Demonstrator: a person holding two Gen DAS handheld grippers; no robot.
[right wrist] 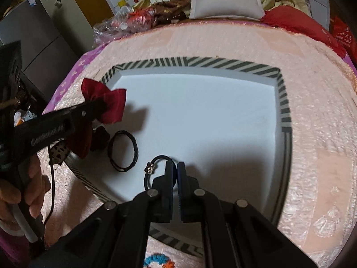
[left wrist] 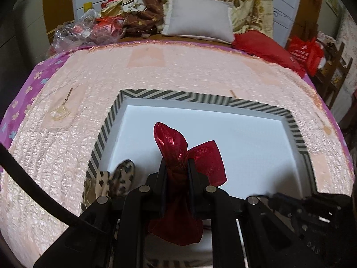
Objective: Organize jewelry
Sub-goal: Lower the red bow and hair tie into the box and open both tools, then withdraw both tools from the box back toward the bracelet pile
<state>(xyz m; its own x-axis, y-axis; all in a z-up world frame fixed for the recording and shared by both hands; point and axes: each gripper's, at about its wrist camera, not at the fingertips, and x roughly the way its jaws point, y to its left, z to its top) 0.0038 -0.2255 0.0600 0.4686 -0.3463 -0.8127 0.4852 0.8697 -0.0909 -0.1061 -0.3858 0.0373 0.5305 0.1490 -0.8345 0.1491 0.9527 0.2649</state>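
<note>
My left gripper (left wrist: 176,163) is shut on a shiny red fabric bow (left wrist: 178,147) and holds it above the white tray (left wrist: 223,102) with a black-and-white striped rim. In the right wrist view the left gripper (right wrist: 98,106) holds the bow (right wrist: 109,100) over the tray's left side (right wrist: 283,102). My right gripper (right wrist: 175,165) is shut on a thin black hair tie with a metal bead (right wrist: 151,167), low over the tray floor. A braided black hair band (right wrist: 122,150) lies on the tray. A leopard-print bow (left wrist: 120,178) lies at the tray's left edge.
The tray sits on a pink quilted bedspread (left wrist: 178,71). A small clear trinket (left wrist: 59,111) lies on the bed to the left. A white pillow (left wrist: 198,16), red cushion (left wrist: 263,44) and plastic bags (left wrist: 84,31) sit at the bed's head.
</note>
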